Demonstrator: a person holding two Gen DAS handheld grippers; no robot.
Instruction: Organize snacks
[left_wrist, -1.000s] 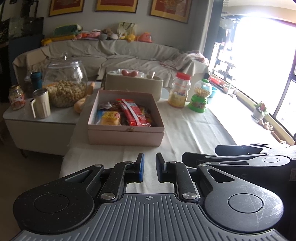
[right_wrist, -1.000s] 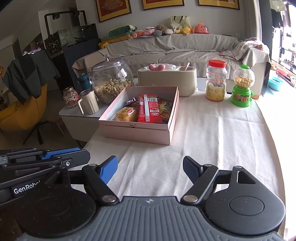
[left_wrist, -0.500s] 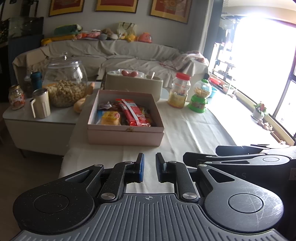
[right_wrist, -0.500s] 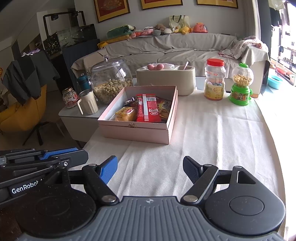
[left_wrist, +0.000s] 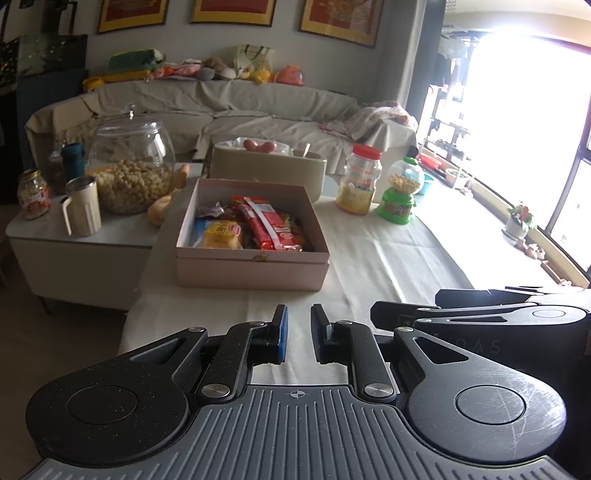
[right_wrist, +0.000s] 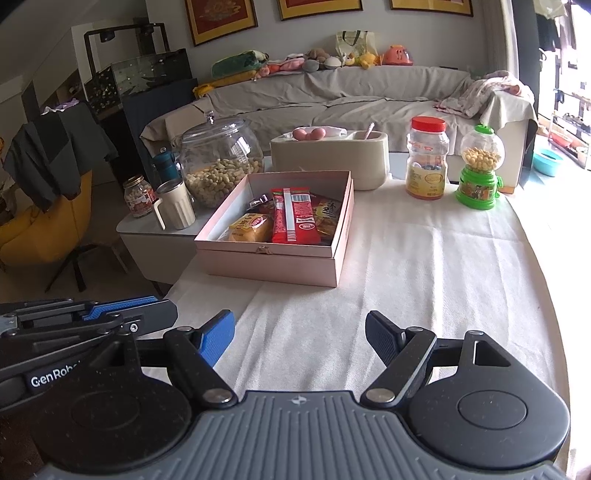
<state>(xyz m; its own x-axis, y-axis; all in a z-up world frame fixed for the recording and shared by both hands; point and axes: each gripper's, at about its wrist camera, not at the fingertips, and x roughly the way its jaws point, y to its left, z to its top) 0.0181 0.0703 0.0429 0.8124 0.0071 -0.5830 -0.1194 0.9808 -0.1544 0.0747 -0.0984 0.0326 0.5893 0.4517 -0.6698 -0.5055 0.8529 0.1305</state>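
A long sofa (right_wrist: 354, 92) draped in grey cloth runs along the far wall, with soft toys lined up on its back. In front of it stands the counter (right_wrist: 424, 266) under a white cloth, and beside that a lower side table (right_wrist: 147, 230). On the counter sits an open pink box (right_wrist: 273, 264), toward the side table's edge, and the snacks lie inside it: a red packet (right_wrist: 293, 221) in the middle and a yellow packet (right_wrist: 251, 229) just beside it, with other wrappers tucked around them. Behind the box is a beige holder (right_wrist: 328, 162) with pink eggs on top. A big glass jar (right_wrist: 218, 158) of nuts stands on the side table, a cream mug (right_wrist: 177, 208) in front of it and a small jar (right_wrist: 138, 195) off to its side. Further along the counter are a red-lidded bottle (right_wrist: 426, 158) and a green candy dispenser (right_wrist: 478, 173), near each other.

The left gripper (left_wrist: 297, 334) hovers over the near edge of the counter, well short of the box, its fingers drawn close with only a narrow gap and nothing between them. The right gripper (right_wrist: 300, 336) hangs alongside, fingers spread wide and empty.
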